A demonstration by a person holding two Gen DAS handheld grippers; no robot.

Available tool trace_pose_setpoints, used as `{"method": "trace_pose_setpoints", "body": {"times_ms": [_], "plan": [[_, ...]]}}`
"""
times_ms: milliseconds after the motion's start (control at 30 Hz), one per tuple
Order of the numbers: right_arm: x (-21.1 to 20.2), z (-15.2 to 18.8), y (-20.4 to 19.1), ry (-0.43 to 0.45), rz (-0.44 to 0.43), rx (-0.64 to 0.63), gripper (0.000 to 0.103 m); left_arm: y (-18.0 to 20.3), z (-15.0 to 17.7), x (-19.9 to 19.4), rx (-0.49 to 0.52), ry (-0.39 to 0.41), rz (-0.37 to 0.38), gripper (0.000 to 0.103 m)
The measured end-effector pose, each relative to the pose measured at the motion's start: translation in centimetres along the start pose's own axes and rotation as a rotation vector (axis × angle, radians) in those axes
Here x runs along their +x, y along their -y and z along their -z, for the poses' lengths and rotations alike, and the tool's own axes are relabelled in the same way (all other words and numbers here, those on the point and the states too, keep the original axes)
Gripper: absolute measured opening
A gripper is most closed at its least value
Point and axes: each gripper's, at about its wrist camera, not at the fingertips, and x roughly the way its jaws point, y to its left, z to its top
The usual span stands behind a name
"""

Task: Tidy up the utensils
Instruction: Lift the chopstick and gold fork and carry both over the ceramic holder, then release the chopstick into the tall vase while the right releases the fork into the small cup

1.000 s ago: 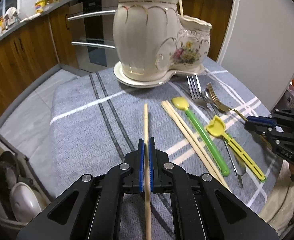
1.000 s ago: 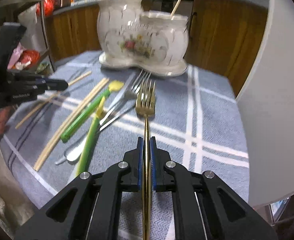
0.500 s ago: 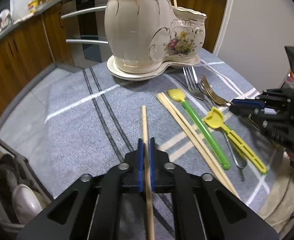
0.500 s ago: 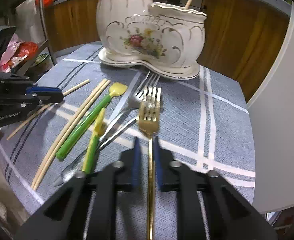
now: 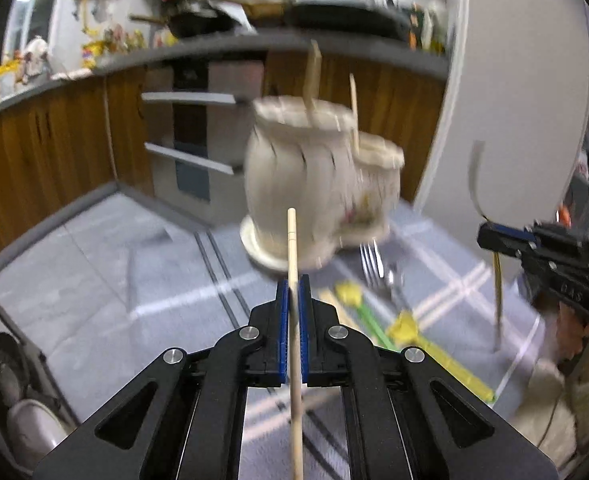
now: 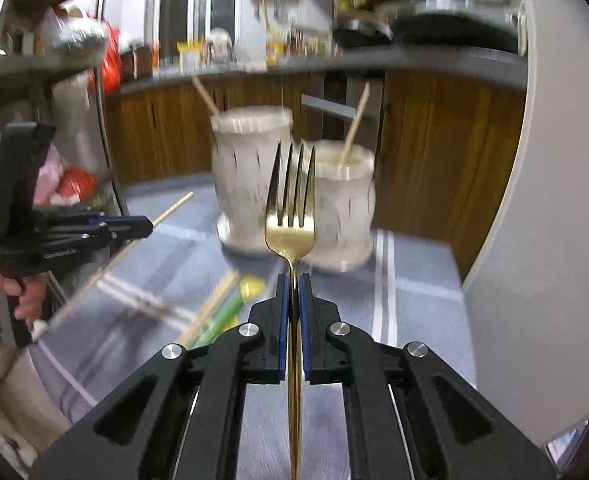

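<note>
- Left gripper (image 5: 293,292): black two-finger tool with blue pads, clamped on one pale wooden chopstick (image 5: 292,264). A second ago that chopstick lay low over the cloth; it is now raised, its tip in front of the holder's body.
- Right gripper (image 6: 293,292): same make, clamped on the stem of one gold-coloured metal fork (image 6: 291,216). Half a second ago the pads stood apart beside the fork on the cloth; now the fork is lifted, tines up, in front of the holder.
- Cream ceramic two-pot utensil holder on its saucer (image 5: 314,184): stands on the table, tall pot and lower pot joined. One wooden stick rises from each pot, two in all. Both views blurred.
- Grey cloth with white stripes (image 5: 106,280): covers the table.
- Left view only: silver fork (image 5: 370,262) lying just before the holder, with another silver piece beside it; two yellow-headed green-handled plastic utensils (image 5: 364,312); the right gripper seen from the side with the gold fork upright.
- Right view only: person's left hand (image 6: 10,292) on the left gripper's handle, chopstick slanting upward; pale chopsticks on the cloth beside a green utensil, number unclear.
</note>
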Motion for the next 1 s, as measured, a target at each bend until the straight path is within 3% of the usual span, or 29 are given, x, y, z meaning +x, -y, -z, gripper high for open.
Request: {"method": "trace_pose_setpoints", "body": {"times_ms": [300, 667, 1000], "plan": [[-1.2, -5.8, 0.3, 0.251, 0.067, 0.072, 0.005, -1.7, -5.7, -2.1, -0.046, 0.224, -0.014, 0.006], [1.1, -11.3, 2.5, 0.36, 0.062, 0.152, 0.005, -3.7, -14.2, 0.4, -0.115, 0.411, 0.031, 0.006], [3.8, -12.2, 4.3, 0.436, 0.08, 0.214, 0.005, -3.4, -18.6, 4.9, -0.12, 0.47, 0.03, 0.006]]}}
